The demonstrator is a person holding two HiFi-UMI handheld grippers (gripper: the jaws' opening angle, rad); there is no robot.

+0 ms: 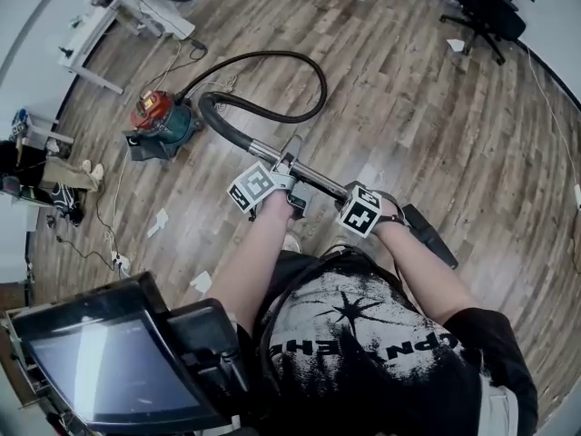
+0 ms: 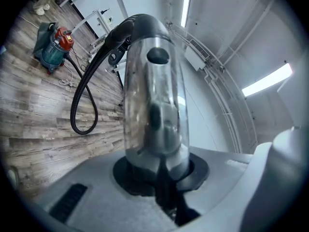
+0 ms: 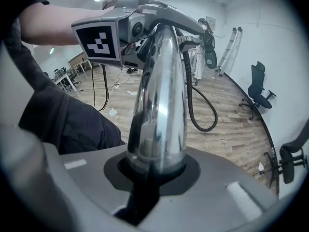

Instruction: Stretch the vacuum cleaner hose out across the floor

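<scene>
A brown wood-plank floor [image 1: 436,125] is filling the head view. Towards its upper left a small red and teal canister vacuum cleaner [image 1: 162,121] is standing upright, and everything else here is placed from that canister.

A person in a black printed T-shirt [image 1: 363,352] is standing well apart from the canister, to its lower right, with both forearms reaching forward. A black office chair [image 1: 486,9] is standing far off to the canister's upper right.

The long black ribbed hose [image 1: 272,54] is lying on the floor. It is leaving the canister's right side, sweeping away in a wide arch, then hooking back near the canister and joining a shiny chrome wand tube [image 1: 318,176]. The hose is lying looped rather than straight.

The tube is slanting away from the canister towards the person. The left gripper [image 1: 289,182], carrying a black-and-white marker cube, is clenching the tube at the point nearer the canister, and its own view is showing the metal wedged between its jaws. The right gripper [image 1: 363,203] is clamping the same tube farther from the canister.

Beyond it, farthest from the canister, a black bar [image 1: 434,236], seemingly the floor nozzle, is ending the tube. Small white paper scraps [image 1: 159,221] are lying just below the canister.
</scene>
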